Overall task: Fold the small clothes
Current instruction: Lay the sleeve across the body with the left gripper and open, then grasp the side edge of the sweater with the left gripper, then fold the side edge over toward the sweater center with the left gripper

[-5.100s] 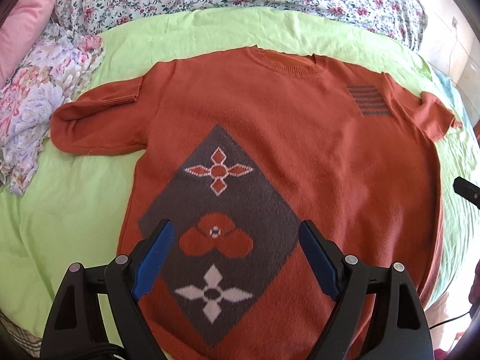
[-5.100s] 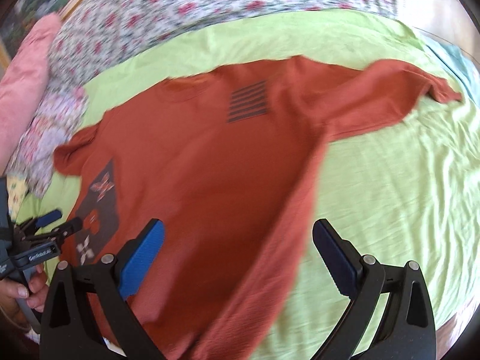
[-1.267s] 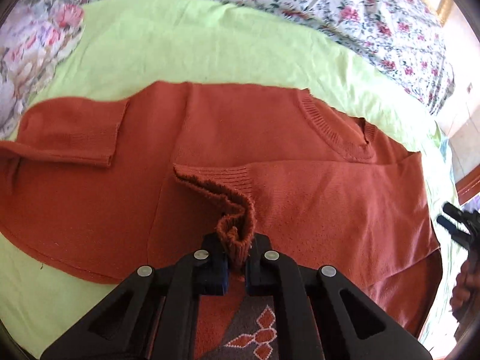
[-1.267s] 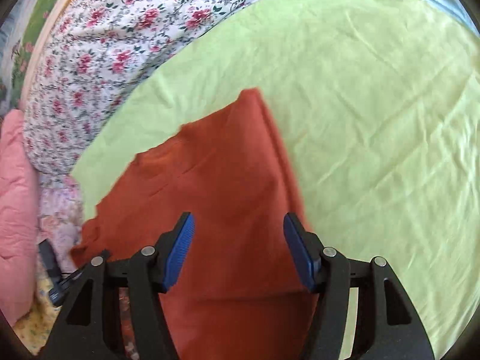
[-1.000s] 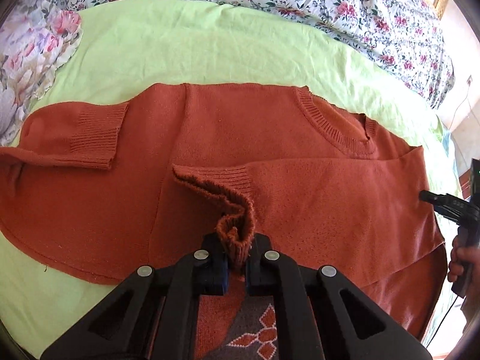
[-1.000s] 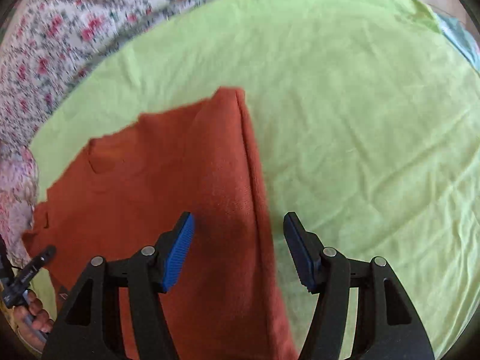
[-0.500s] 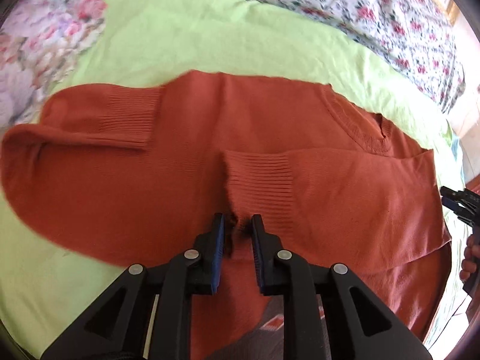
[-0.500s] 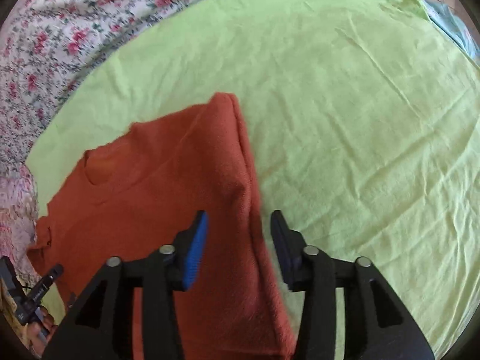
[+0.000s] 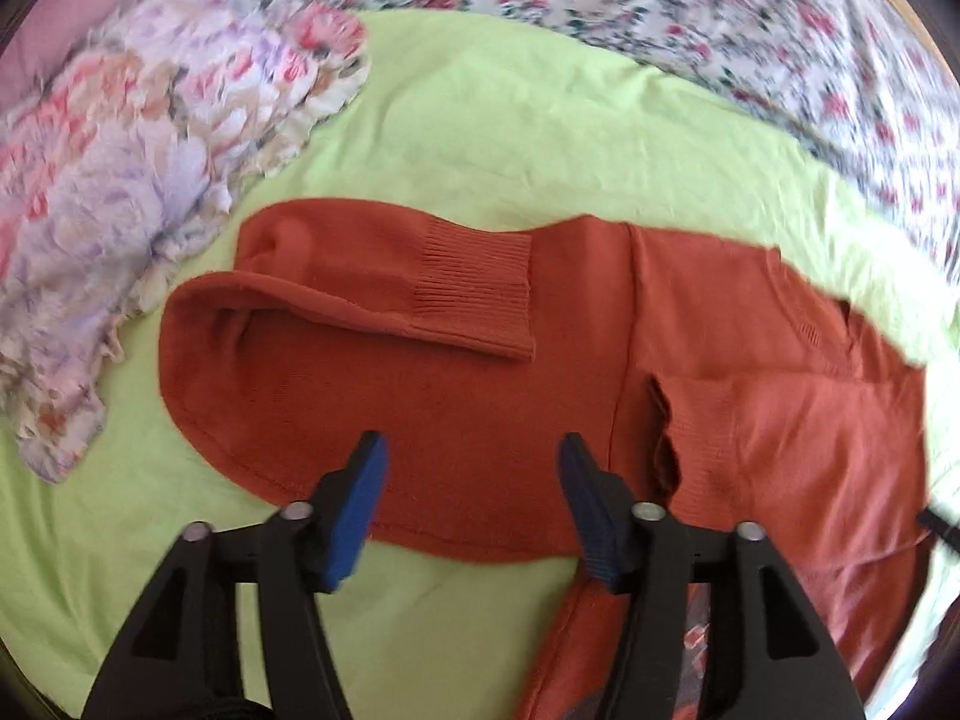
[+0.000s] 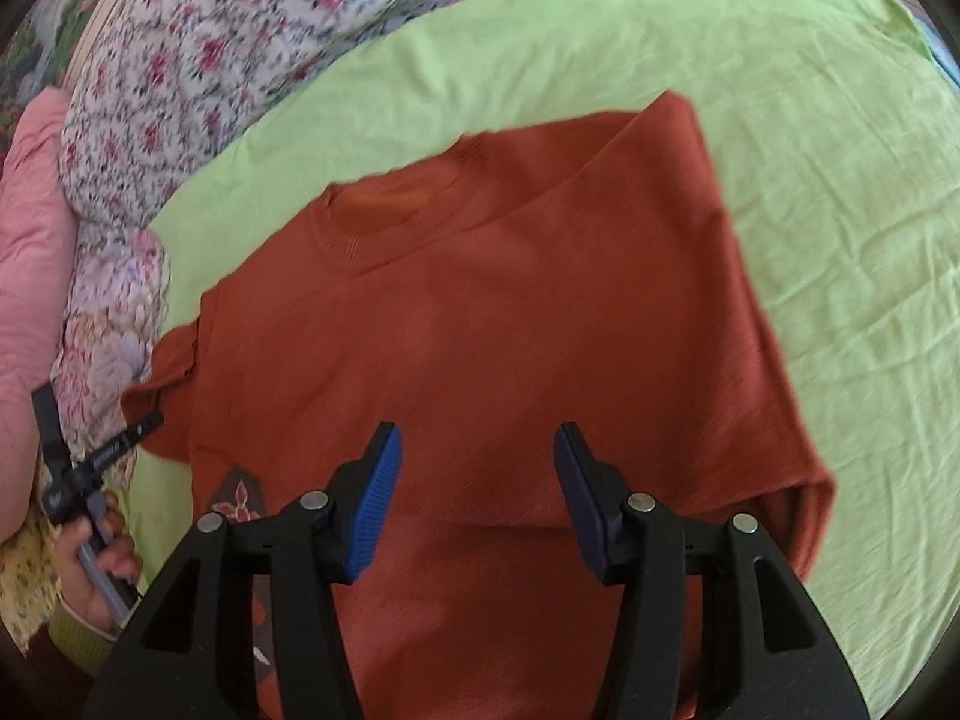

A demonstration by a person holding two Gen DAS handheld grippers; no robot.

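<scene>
An orange knitted sweater lies back up on the green sheet. Its left sleeve is folded inward, ribbed cuff on the body. The right sleeve's cuff lies across the back, slightly rumpled. My left gripper hovers over the sweater's left side, jaws opening, with no fabric between the pads. In the right wrist view the sweater shows its collar and a folded right edge. My right gripper hangs above the body, jaws opening and holding nothing. The left gripper shows at the far left, held by a hand.
A crumpled floral garment lies left of the sweater, touching its shoulder area. A flowered bedspread borders the green sheet at the back. A pink pillow sits at the far left. Bare green sheet stretches to the right.
My left gripper let go of the right sleeve's cuff, opened wide and moved left over the sweater. The cuff now rests on the back. My right gripper shifted further over the sweater body.
</scene>
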